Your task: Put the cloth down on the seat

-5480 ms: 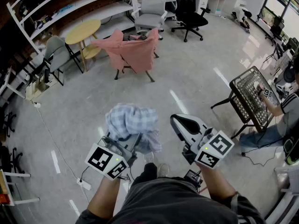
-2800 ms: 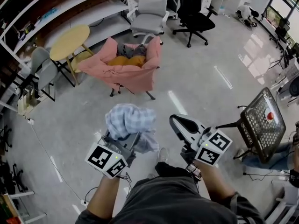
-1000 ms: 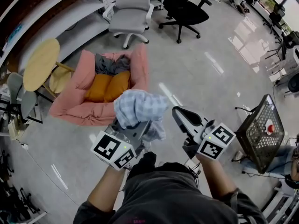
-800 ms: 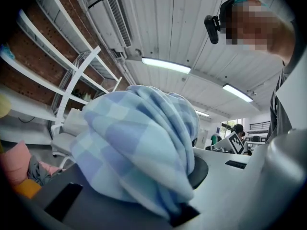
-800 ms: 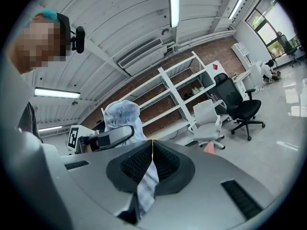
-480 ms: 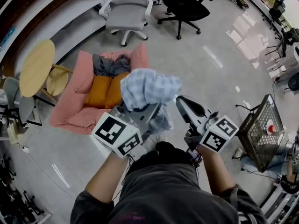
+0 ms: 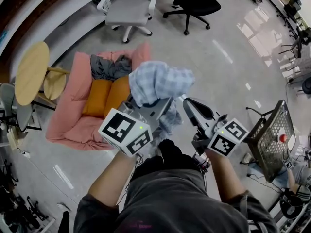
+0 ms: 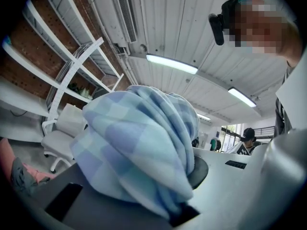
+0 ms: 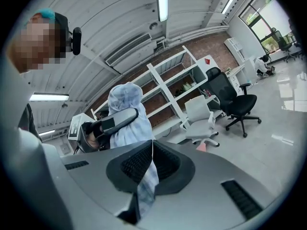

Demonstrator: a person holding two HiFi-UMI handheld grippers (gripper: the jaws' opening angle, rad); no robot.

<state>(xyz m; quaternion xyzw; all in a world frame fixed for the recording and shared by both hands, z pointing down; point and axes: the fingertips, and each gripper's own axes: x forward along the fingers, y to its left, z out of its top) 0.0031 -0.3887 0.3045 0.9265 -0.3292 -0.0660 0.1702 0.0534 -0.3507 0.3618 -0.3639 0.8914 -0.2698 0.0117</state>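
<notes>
Between the jaws of the left tool (image 7: 156, 108) sits the cloth (image 7: 158, 81), a pale blue checked fabric bunched into a rounded wad. The jaws pinch its lower folds, and the bulk swells up above them. In the left gripper view the wad fills the space between the two jaws and hides their tips. Just to the right, the right tool (image 7: 188, 104) has its jaws pressed together on a thin strip of the same cloth, which runs down through the dark pads in the right gripper view. A loose tail of fabric hangs between the two tools. Both tools are held out in front of the person, side by side, their marker cubes towards the body.

The cloth is in the air, not on the seat (image 7: 68, 115). This is a low chair under a pink cover, and in the head view it lies just left of and beyond the wad. Two orange cushions (image 7: 104, 96) lie on it, with a crumpled grey garment (image 7: 109, 67) at the back. Further out on the grey floor (image 7: 228, 57) stand a white office chair (image 7: 129, 6), a black office chair (image 7: 194, 1), a round wooden table (image 7: 31, 72) at the left and a dark wire basket (image 7: 267, 135) at the right.
</notes>
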